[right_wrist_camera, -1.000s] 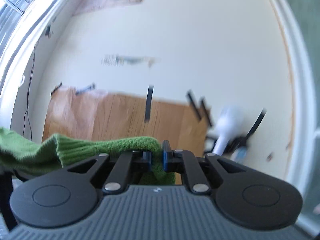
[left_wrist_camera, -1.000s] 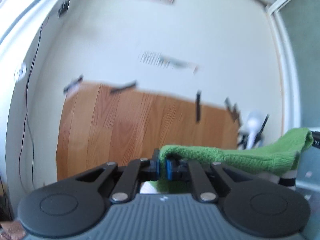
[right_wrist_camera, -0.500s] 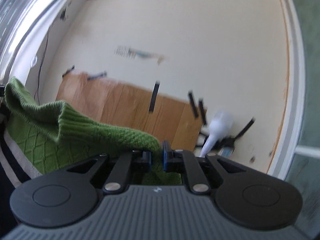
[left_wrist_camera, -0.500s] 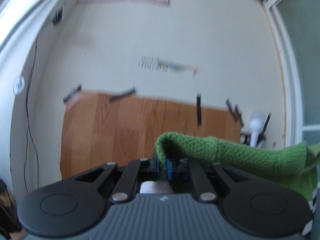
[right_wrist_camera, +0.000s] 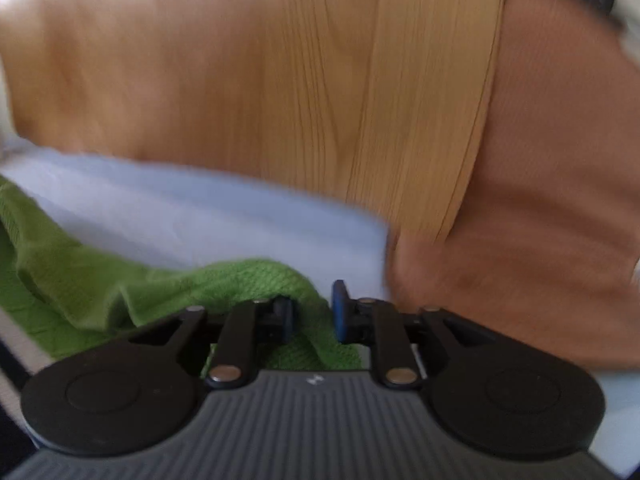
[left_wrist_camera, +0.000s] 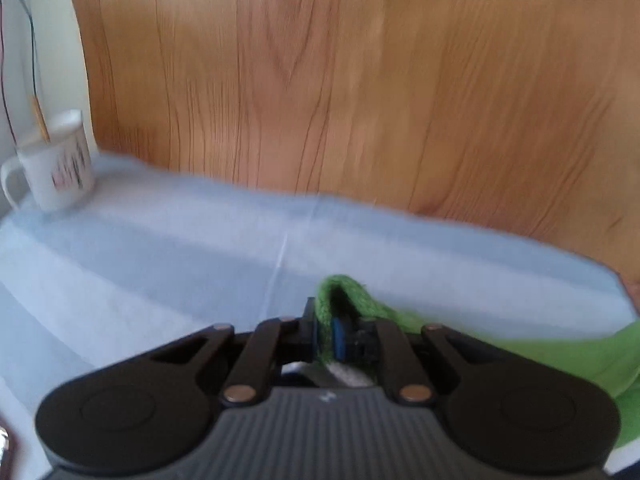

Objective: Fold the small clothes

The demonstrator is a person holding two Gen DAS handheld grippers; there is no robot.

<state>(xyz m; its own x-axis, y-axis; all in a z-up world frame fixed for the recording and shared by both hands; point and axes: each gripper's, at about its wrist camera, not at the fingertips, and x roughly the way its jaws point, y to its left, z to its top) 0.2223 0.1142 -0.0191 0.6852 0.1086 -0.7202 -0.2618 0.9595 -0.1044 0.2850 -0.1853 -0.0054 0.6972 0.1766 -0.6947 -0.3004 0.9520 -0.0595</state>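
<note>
Green knit garment (left_wrist_camera: 560,352), waffle-like texture seen in right wrist view. Pale blue cloth (left_wrist_camera: 200,248) spread over counter. Wood board (left_wrist_camera: 360,100) behind, orange-brown with darker grain lines. White mug (left_wrist_camera: 60,164), pink and dark markings on side. Left gripper (left_wrist_camera: 325,334) and right gripper (right_wrist_camera: 314,316): black arms, blue pads, grey ribbed body.

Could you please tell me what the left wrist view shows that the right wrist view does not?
Only the left wrist view shows a white mug standing at the far left corner of the pale blue cloth, thin cables beside it, and the left gripper shut on a fold of the green knitted garment. Only the right wrist view shows the right gripper, its jaws opening with the garment between them. Both show the garment, the blue cloth and the wooden panel behind.
</note>
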